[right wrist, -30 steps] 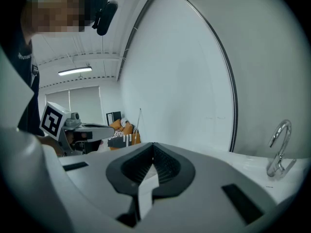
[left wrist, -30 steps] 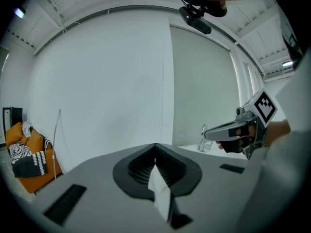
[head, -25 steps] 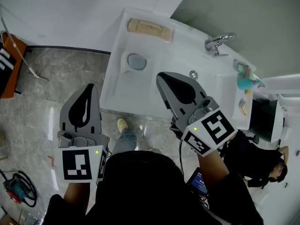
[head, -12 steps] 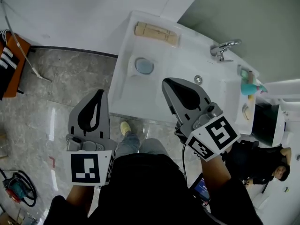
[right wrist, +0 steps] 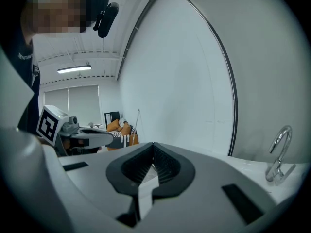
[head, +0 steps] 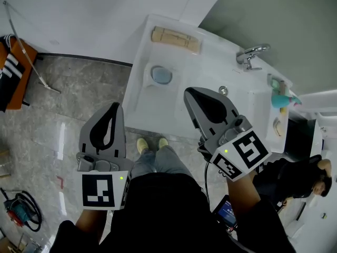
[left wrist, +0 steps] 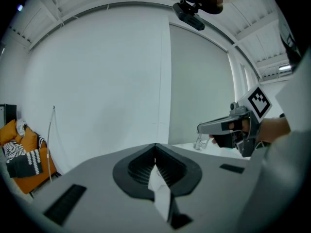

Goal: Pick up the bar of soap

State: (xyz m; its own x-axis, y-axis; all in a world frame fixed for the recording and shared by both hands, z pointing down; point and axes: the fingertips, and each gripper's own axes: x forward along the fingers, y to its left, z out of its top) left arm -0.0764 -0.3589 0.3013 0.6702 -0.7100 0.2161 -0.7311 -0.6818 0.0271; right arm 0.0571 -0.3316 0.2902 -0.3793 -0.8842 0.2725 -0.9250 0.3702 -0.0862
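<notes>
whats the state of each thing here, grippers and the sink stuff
Left hand-held gripper: shut, empty.
Right hand-held gripper: shut, empty, above the white ceramic sink.
Chrome faucet: no water visibly running.
Tan ridged rectangular block: lying flat on the sink's rim, untouched.

Shells of left gripper (head: 114, 107) and right gripper (head: 187, 91): matt grey plastic, smooth. Jaws lined with black ribbed pads (left wrist: 138, 168), rubbery look. Marker cubes (head: 99, 190): matt white faces, black print. Washbasin (head: 158, 107): white, glossy, smooth, ceramic look. Tap (head: 251, 54), far right: polished metal, bright. Floor (head: 47, 125), left: grey stone-look tiles, glossy, streaked with reflections. Wall (head: 95, 15): plain white, smooth. Clothing (head: 158, 215), near: black matt cloth.
</notes>
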